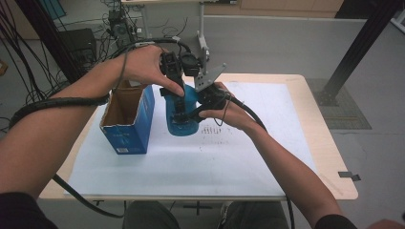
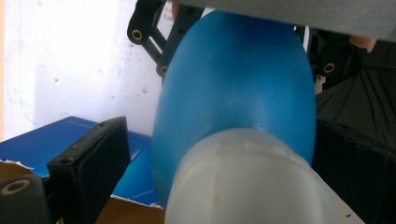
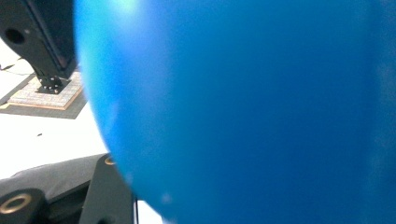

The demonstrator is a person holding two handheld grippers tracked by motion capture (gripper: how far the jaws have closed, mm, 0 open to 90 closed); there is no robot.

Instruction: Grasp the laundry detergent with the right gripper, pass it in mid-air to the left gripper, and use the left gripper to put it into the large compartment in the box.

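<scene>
**High view: blue bulb held between two grippers beside the open box**

High view, read from the left, starts with the open blue cardboard box (image 1: 128,118), standing upright on the white sheet (image 1: 248,157) that covers the pale wooden table (image 1: 329,157). Its flaps are up and the brown inside is bare as far as can be seen.

Just right of the box, lifted off the sheet, hangs the smooth blue rubbery bulb with a frosted white collar (image 1: 184,114). The left gripper (image 1: 175,102) comes down on it from above. In the left gripper view the bulb (image 2: 233,88) sits between the two black jaws, the left one standing a little off the blue skin and the right one dark against it, so I cannot tell whether this claw is truly pinching or only cradling.

Right of the box again, beyond the bulb, the right gripper (image 1: 205,102) meets the bulb from the side. In the right gripper view the blue surface (image 3: 243,112) is pressed so near the camera that one jaw barely peeks past it; the claw seems closed on it, though the far jaw is hidden.

The work looks like a handover or a packing move toward the box. Done well, one claw should hold firmly before the other lets go, squeezing gently since the bulb likely deforms and slips, then lowered collar-first through the box mouth.
</scene>
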